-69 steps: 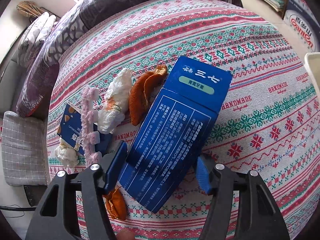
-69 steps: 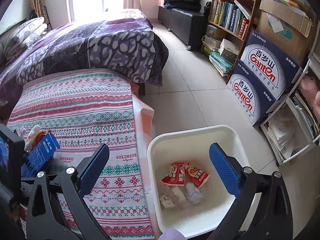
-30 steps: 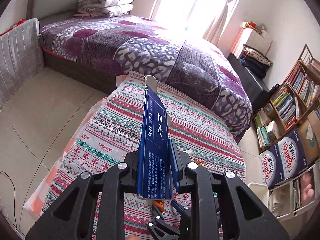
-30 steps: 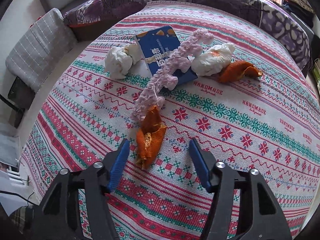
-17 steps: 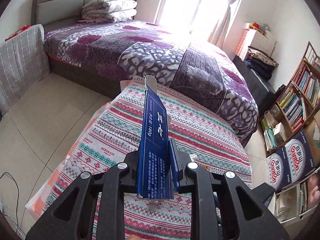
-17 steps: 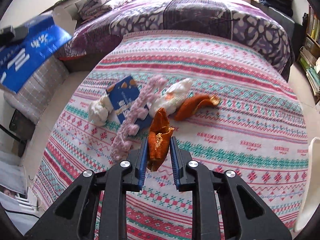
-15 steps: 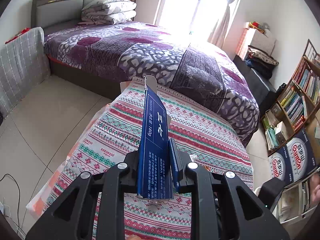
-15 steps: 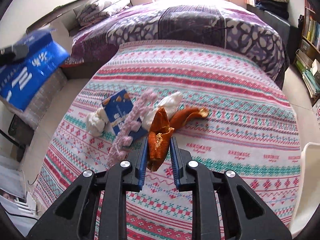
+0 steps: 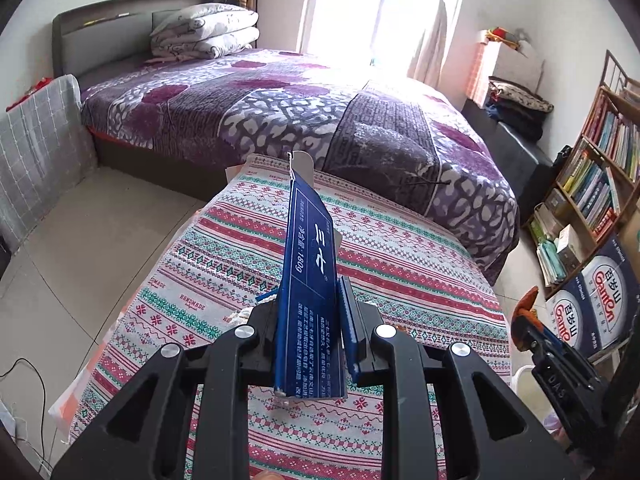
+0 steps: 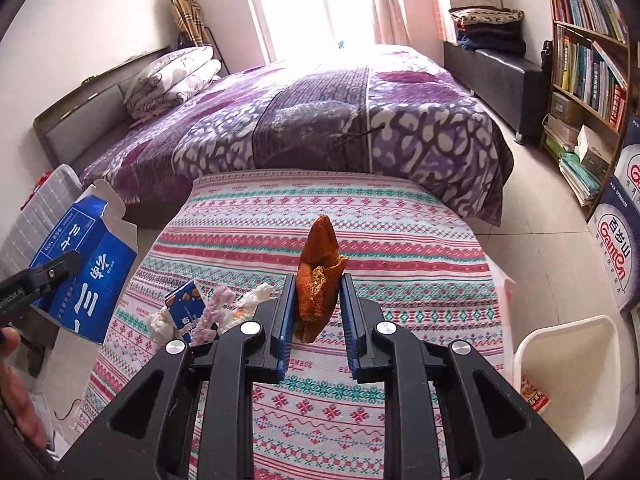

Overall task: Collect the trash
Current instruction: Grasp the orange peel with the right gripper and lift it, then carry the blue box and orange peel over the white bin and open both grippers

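My left gripper is shut on a flattened blue carton and holds it on edge above the patterned cloth. The carton also shows in the right wrist view at far left. My right gripper is shut on an orange peel, lifted above the cloth; the left wrist view shows it at right. On the cloth lie a small blue box, a pink fuzzy strip and white tissue wads.
A white bin with a red wrapper inside stands on the floor right of the cloth-covered table. A purple bed lies beyond. Bookshelves and Ganten boxes line the right wall.
My right gripper closed on the orange peel and lifted it off the cloth, moving right. My left gripper kept holding the blue carton raised and swung slightly.
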{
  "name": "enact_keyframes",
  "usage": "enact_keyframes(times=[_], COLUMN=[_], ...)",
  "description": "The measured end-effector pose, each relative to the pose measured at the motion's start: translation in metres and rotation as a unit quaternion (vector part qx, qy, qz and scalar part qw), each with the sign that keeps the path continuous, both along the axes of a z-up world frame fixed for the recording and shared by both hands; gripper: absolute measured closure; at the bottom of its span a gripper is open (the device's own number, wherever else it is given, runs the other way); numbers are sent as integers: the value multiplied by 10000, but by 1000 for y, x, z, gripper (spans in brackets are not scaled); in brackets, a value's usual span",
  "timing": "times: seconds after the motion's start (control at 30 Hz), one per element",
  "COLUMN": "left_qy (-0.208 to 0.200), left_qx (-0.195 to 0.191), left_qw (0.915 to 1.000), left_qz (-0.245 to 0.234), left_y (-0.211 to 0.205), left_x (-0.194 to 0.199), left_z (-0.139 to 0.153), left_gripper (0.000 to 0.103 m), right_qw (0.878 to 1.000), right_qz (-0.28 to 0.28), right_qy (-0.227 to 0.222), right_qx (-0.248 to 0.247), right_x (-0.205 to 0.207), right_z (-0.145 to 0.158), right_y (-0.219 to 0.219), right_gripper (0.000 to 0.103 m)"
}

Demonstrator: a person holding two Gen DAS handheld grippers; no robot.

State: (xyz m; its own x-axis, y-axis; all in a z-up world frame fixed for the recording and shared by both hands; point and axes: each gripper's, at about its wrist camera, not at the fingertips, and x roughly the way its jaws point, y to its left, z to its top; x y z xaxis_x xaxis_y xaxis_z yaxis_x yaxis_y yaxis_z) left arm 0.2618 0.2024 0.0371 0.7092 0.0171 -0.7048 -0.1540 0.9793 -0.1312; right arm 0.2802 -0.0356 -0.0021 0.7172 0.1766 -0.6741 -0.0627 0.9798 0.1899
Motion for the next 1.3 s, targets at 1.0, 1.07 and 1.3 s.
enact_keyframes(times=[1.0,1.07,1.3], left_qy=[-47,-59,-63], left_qx=[485,509,576], left_qw=[9966,9960,9930], left_qz=[-661,-736,-1031], left_y=[-118,-128,-163], left_x=[1,0,-4], left_z=[-17,-17,-19], left_gripper=[80,80,80], right_qw=[9954,9949,9921], right_qz=[-948,-1003,-1244], right_qy=[-86,-98,-130], right_qx=[56,67,95], right_x=[-27,-29,-37], right_z=[-3,-2,2], right_y=[-116,-123,-150], right_gripper=[82,82,82])
